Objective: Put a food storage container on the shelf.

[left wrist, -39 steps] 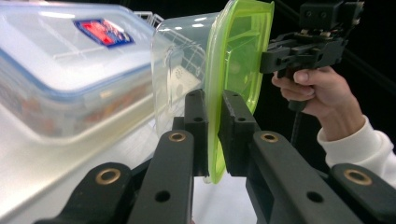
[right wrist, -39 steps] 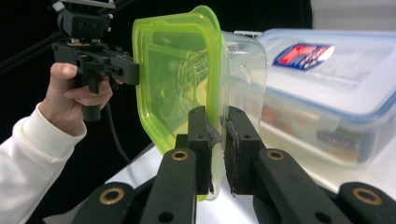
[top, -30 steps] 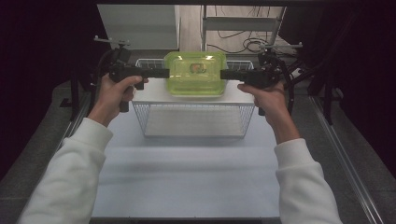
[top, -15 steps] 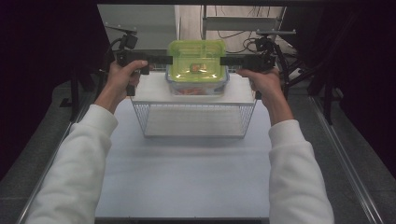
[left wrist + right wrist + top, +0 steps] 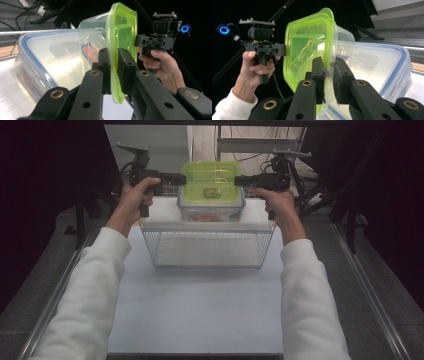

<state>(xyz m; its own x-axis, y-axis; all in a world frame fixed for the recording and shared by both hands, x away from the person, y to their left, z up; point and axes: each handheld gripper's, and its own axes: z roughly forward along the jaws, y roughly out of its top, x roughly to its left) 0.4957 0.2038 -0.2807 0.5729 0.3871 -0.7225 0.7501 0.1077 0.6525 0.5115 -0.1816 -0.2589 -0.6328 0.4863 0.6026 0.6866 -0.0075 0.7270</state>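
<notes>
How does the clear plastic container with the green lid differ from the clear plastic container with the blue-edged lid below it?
The clear plastic container with the green lid is smaller than the clear plastic container with the blue-edged lid. The green-lidded one is gripped at its rim by the left gripper and the right gripper; the blue-edged one lies beneath, ungripped. Both have see-through walls.

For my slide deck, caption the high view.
Two hand-held grippers carry a green-lidded container by its rim above a wire basket.

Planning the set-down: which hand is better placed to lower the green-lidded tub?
Neither alone; use both. Left gripper and right gripper each clamp opposite edges of the green lid, mirrored. Right's jaws have just opened slightly, rim between them, so left looks marginally firmer.
</notes>
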